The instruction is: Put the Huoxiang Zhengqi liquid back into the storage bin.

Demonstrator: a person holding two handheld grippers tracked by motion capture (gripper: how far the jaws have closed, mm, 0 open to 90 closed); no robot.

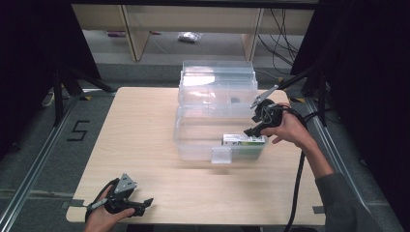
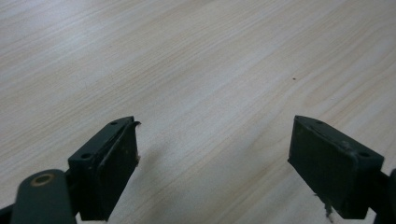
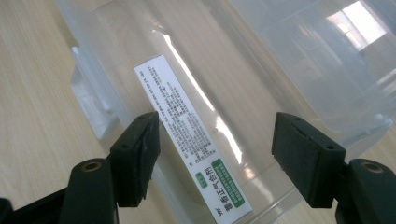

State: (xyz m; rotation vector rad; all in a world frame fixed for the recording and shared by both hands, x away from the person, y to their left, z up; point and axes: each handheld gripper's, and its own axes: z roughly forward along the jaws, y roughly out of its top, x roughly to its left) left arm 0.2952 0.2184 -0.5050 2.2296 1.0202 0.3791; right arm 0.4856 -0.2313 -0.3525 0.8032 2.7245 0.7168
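The right tool (image 3: pixel 215 154) hung open and empty over the box (image 3: pixel 194 154), apparently lying in the bin (image 1: pixel 193 145); withdrawing straight up would avoid nudging it.

small box (image 1: pixel 243 140) lies inside clear bin (image 1: pixel 203 145) on desk (image 1: pixel 145 145); right hand-held gripper (image 1: pixel 252 131) hovers over it, jaws apart.

The desk (image 1: pixel 145 145) lies open left and near; the clear bin (image 1: pixel 198 145) and its raised lid (image 1: pixel 217 79) block the far right.
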